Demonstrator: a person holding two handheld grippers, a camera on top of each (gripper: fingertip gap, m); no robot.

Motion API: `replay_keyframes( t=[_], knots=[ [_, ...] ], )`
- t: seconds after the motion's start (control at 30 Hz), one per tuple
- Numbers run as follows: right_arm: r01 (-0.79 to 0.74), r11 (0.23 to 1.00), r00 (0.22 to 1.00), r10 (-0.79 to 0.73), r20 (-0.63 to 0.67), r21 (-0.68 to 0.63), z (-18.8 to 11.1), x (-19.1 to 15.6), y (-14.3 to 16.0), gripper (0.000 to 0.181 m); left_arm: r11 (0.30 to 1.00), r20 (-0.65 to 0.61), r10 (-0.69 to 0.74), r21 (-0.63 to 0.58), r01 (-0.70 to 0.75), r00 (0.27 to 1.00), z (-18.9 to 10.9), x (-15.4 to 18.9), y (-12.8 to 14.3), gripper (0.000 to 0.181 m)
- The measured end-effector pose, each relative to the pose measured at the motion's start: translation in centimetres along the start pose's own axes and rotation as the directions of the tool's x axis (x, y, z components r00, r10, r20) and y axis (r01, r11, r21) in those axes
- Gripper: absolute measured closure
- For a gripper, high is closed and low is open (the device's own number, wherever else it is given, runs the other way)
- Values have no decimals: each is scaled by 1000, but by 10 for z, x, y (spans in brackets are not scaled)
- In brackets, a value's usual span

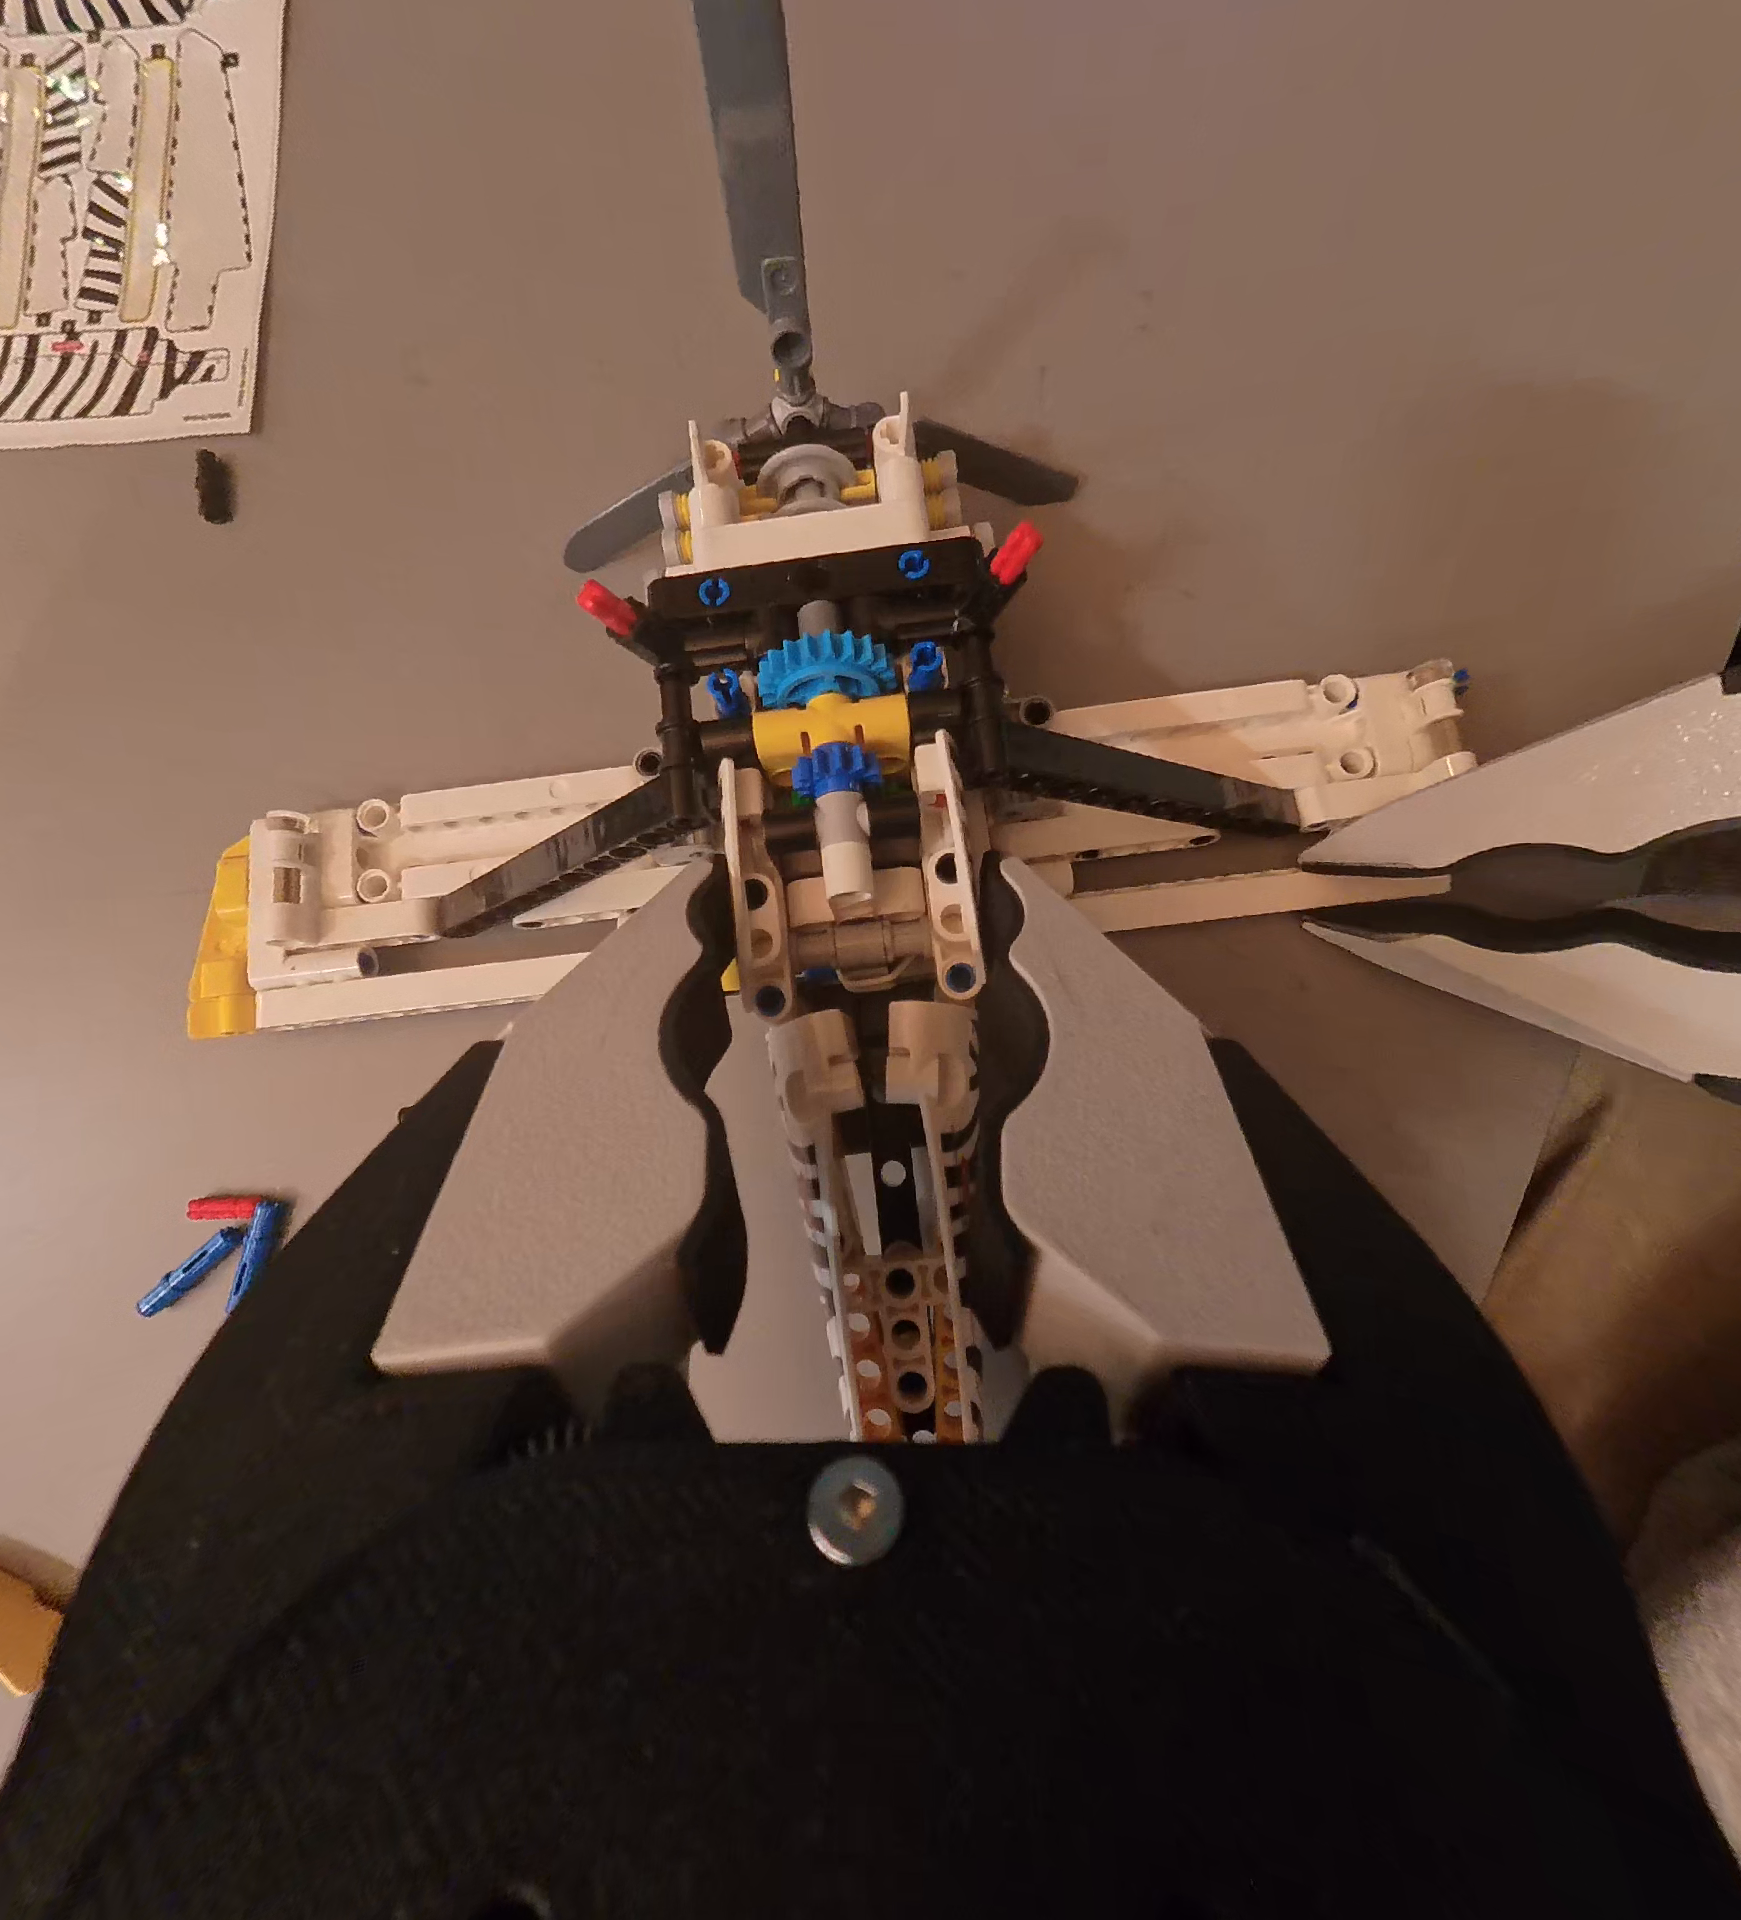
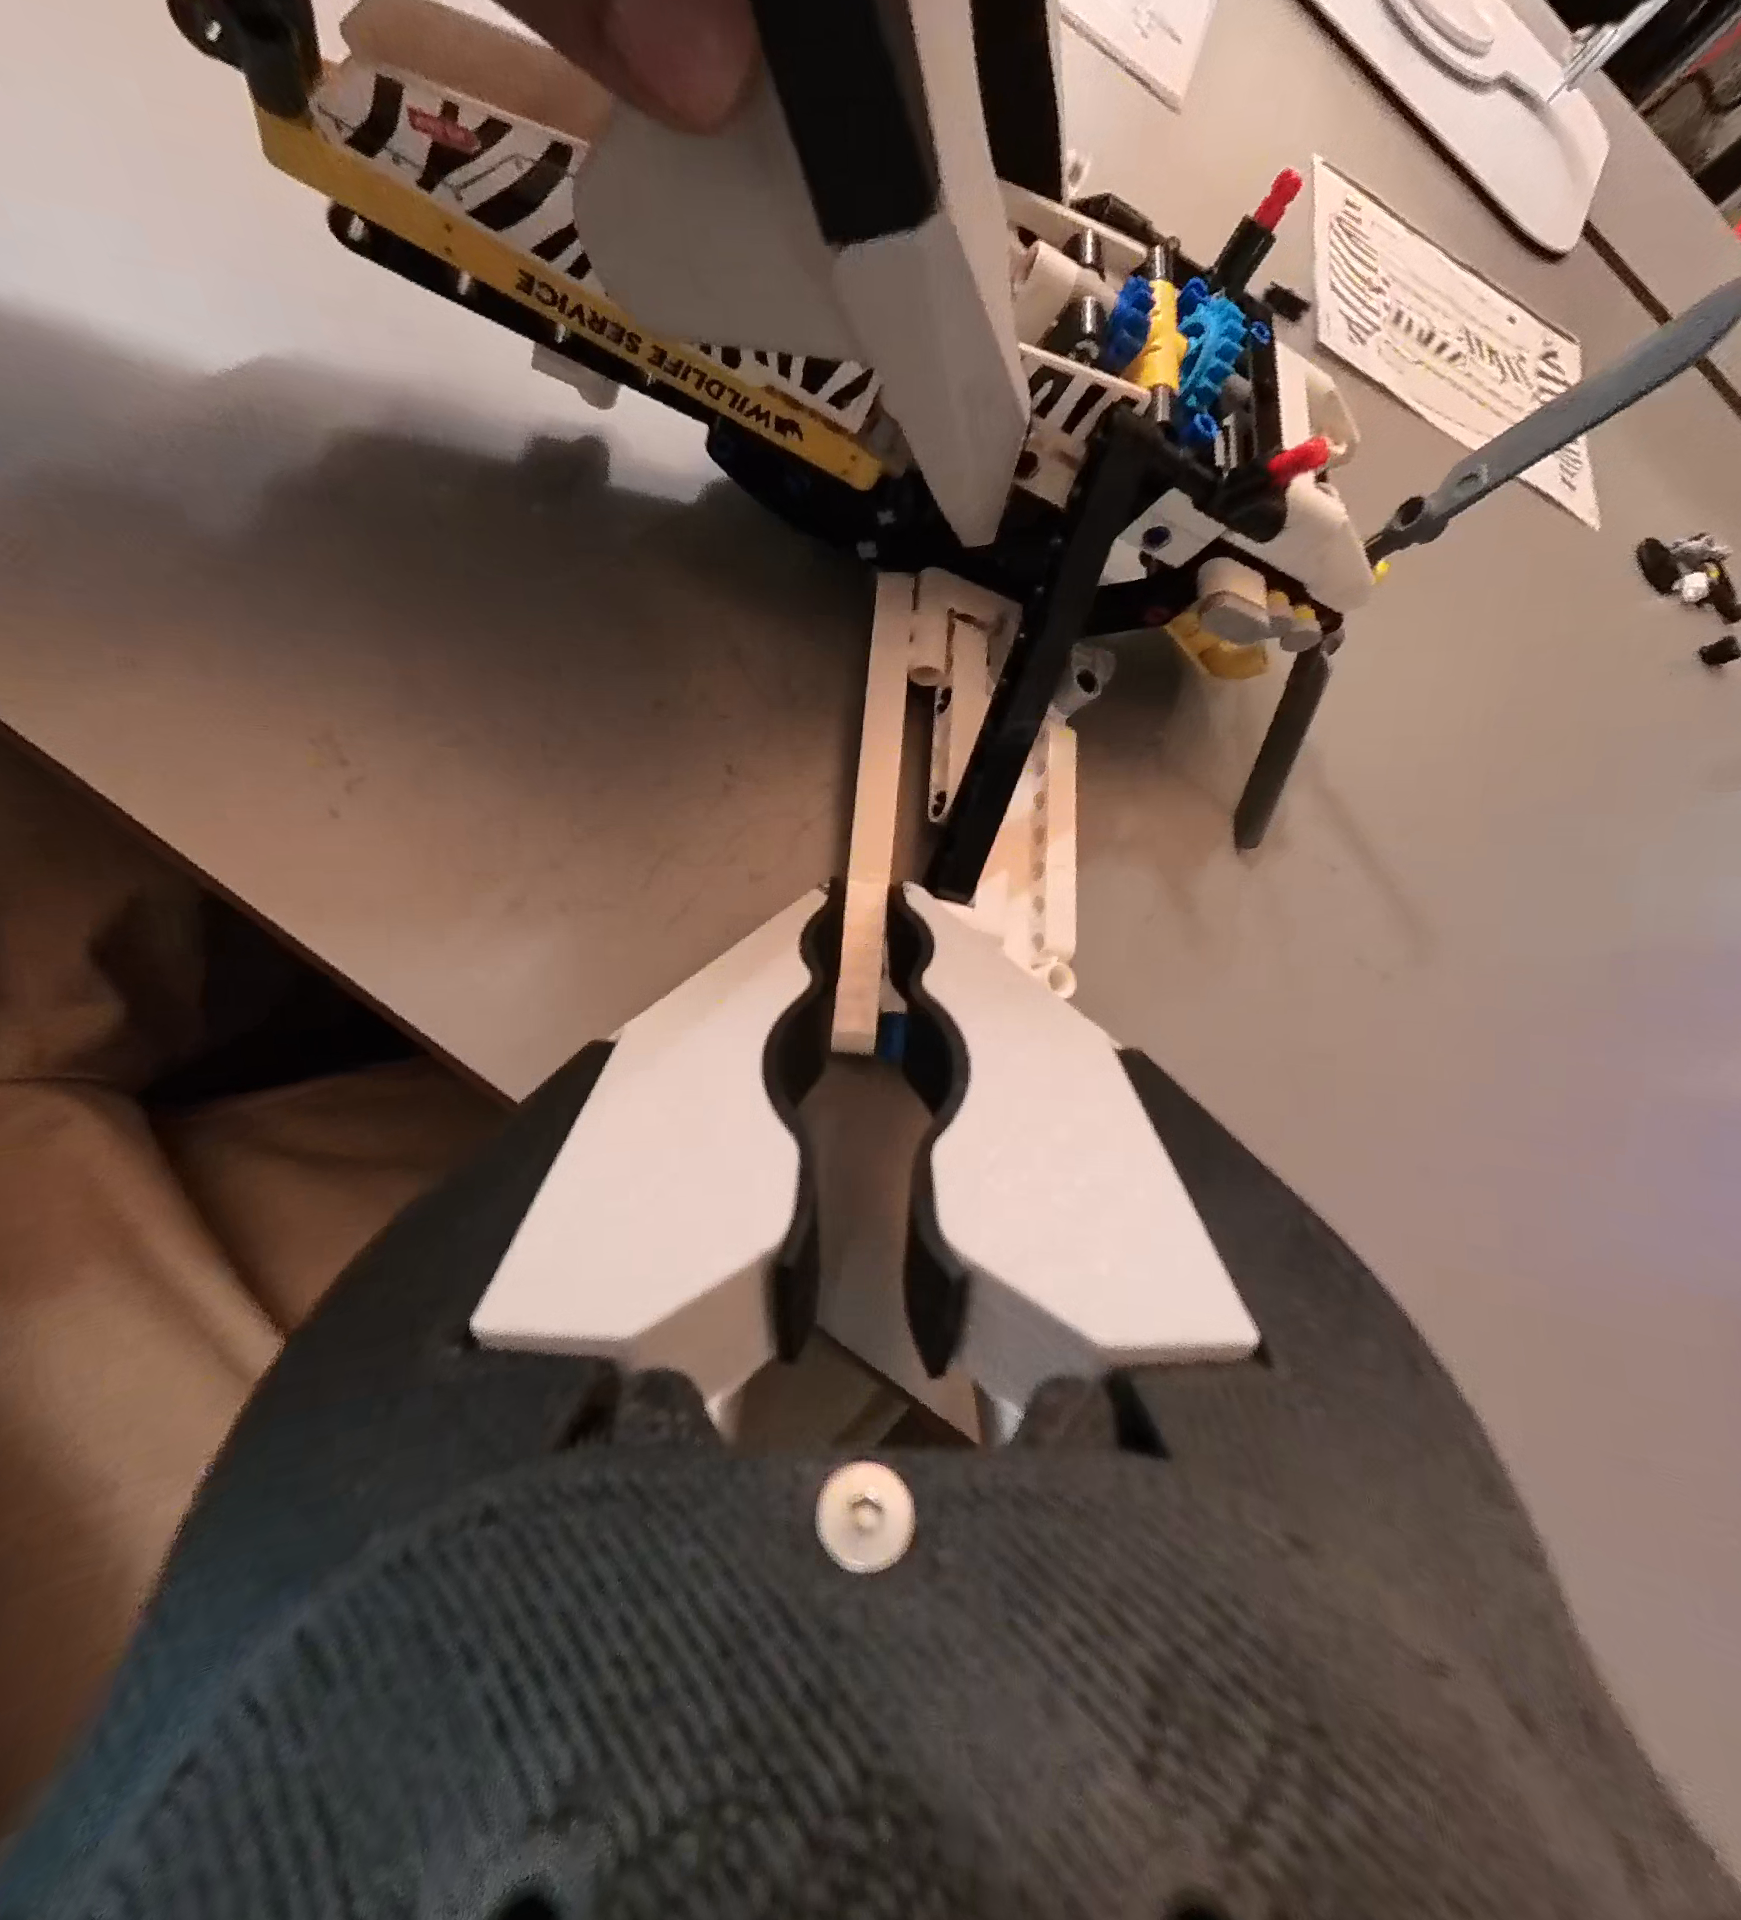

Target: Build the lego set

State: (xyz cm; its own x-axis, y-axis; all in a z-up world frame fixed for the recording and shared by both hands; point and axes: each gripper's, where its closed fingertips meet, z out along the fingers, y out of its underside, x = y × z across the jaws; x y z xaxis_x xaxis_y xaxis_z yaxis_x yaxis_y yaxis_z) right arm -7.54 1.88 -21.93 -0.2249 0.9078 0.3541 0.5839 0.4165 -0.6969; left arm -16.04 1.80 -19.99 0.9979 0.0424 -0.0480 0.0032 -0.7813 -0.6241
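Two grippers hold the white, black and yellow brick aeroplane model: left gripper fingers pinch its tail boom; right gripper fingers pinch its white wing beam above the grey tabletop.

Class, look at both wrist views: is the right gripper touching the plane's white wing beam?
Touching. In the right wrist view, the right gripper has its black pads closed on the white wing beam, with no gap visible at the tips.
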Motion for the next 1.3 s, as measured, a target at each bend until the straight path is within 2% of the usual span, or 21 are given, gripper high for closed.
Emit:
replay_keyframes(
  t=[0.2,0.3,0.43,0.57,0.8,0.93,1.13,1.3],
  knots=[
    [-23,999,1000,23,-3,31,-1,0,-2,175,1000,1,4,0,-4,1000,0,0,0,133],
    [-42,992,999,41,16,117,-9,-2,-14,164,1000,-1,4,1,-4,1000,0,0,0,133],
    [-140,956,990,139,21,257,-26,10,-25,154,1000,2,6,2,-6,1000,0,0,0,133],
    [-246,920,969,243,49,305,-32,24,-16,145,1000,3,5,4,-5,1000,0,0,0,133],
    [-316,879,946,320,49,358,-34,39,-5,133,1000,8,26,-1,-26,1000,0,0,1,133],
    [-357,863,932,354,78,358,-33,42,2,127,1000,-60,-11,0,11,998,-6,7,1,120],
    [-342,870,938,341,69,356,-29,42,8,122,993,-84,-60,94,68,995,-32,-1,-4,112],
    [-381,823,919,387,76,420,-34,50,7,123,936,-166,-85,324,136,982,-70,2,-8,112]
  ],
)
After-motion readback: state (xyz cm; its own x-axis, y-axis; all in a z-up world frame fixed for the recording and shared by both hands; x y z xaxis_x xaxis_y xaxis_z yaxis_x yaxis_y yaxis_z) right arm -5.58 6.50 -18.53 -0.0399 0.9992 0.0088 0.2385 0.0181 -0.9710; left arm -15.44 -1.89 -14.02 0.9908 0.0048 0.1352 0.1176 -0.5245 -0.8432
